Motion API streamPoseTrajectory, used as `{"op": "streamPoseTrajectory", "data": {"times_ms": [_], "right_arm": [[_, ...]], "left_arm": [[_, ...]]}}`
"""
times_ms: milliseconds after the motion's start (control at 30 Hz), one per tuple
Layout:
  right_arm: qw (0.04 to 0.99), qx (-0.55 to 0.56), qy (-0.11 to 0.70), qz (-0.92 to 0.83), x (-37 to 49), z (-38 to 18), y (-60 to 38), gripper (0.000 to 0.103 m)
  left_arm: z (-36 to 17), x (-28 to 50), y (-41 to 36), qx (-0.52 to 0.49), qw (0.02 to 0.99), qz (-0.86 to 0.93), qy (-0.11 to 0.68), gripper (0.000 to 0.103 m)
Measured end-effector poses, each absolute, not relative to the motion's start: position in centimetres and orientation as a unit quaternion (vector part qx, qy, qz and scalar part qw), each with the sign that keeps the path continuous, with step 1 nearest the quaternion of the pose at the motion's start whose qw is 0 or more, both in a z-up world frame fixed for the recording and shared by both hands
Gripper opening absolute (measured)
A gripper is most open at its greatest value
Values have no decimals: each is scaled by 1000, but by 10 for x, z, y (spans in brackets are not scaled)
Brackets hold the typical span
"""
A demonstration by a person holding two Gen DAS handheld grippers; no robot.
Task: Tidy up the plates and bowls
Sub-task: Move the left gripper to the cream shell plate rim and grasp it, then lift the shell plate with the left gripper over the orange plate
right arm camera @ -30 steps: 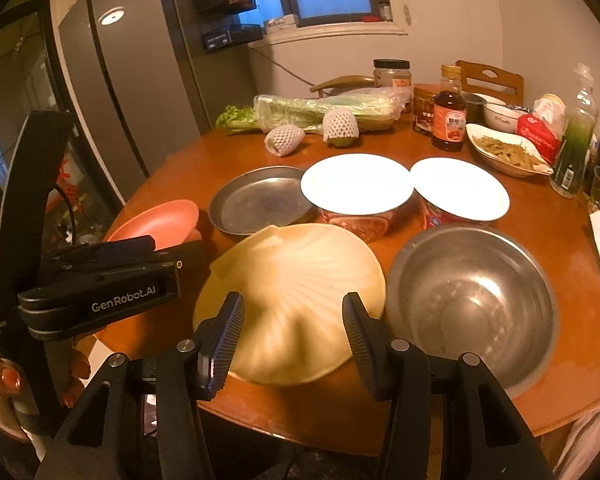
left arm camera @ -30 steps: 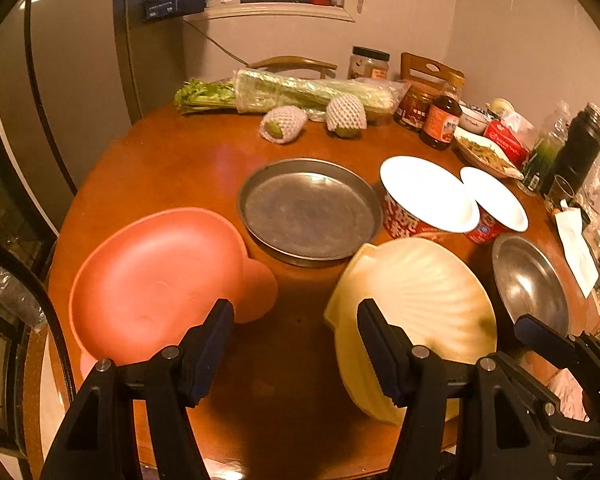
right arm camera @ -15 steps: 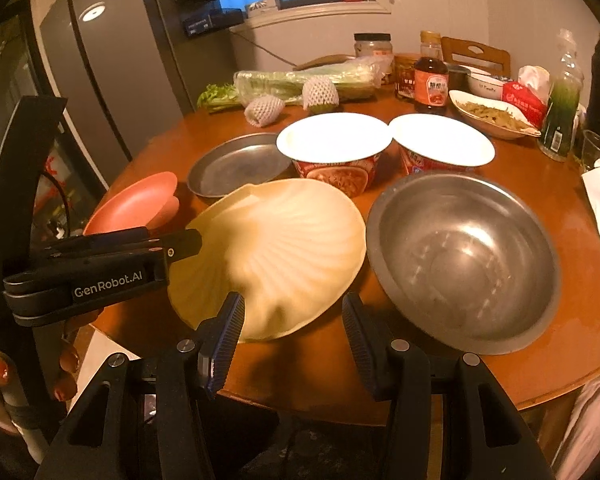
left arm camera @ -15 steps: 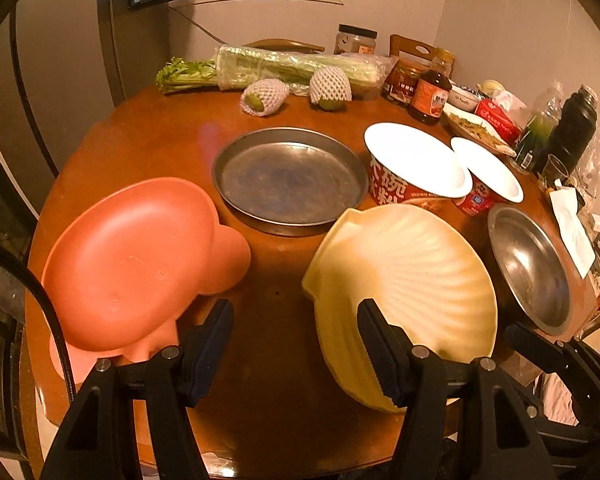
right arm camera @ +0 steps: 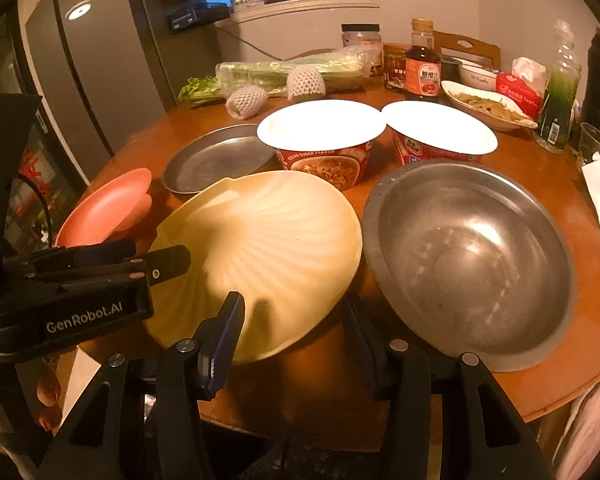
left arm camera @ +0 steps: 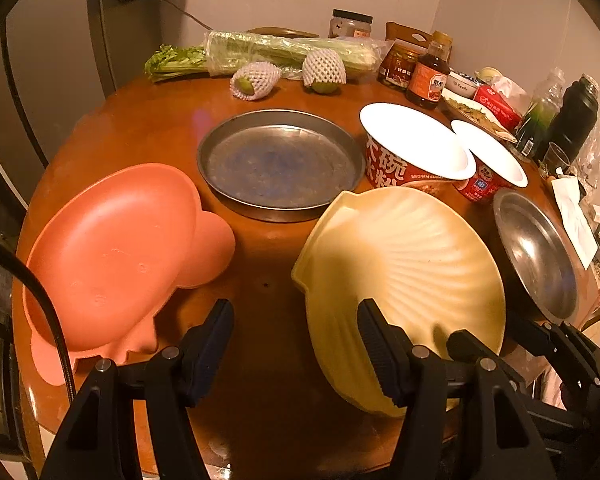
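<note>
Plates and bowls — pink plate (left arm camera: 112, 256), shell plate (left arm camera: 404, 276), metal tray (left arm camera: 280, 164), steel bowl (right arm camera: 468, 260) — all lie unstacked, both the left gripper (left arm camera: 296, 344) and right gripper (right arm camera: 296, 332) released and empty, so seemingly nothing is organized.

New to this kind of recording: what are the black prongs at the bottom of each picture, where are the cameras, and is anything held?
No robot here: a person carries a two-finger gripper in each hand, each with a camera looking along its fingers. One picture looks past the left gripper, the other past the right gripper. Both are open and hold nothing. On the round table lie a pink plate, a yellow shell-shaped plate, a flat metal pan, a steel bowl and two lidded noodle cups.
</note>
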State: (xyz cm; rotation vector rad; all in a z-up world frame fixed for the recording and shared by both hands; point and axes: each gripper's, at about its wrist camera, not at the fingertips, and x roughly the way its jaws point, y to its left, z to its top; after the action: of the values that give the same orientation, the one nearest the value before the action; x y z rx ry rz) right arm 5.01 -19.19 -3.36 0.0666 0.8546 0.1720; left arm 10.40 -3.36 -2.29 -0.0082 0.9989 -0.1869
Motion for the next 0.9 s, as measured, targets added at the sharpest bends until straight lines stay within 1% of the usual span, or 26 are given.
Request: {"op": "streamPoseTrajectory", "data": {"times_ms": [100,167,233,300,333,667,900], "right_arm": [[908,23,411,81,52,-35,-188,51],[908,18,412,80,54,-35,-187,49],[908,17,410,82,55,-36,-187,42],[907,15,412,84,57,-36,-187,38],[907,15,412,86,58,-37,-186,36],[907,1,409,95,52,-33,-181,35],[910,-6,402,104,48,-27,-175,34]], "left_arm": [[-27,105,-35,-10,870,-93,484,64],[-29,105,-36,-8,869,-94,486,63],[-29,105,-37,-4,871,-92,482,58],[-29,105,-39,-1,873,-92,478,44],[-29,105,-39,-2,873,-95,478,41],[-25,100,-41,-3,873,-102,477,40],[-15,93,-33,-4,881,-96,463,40]]}}
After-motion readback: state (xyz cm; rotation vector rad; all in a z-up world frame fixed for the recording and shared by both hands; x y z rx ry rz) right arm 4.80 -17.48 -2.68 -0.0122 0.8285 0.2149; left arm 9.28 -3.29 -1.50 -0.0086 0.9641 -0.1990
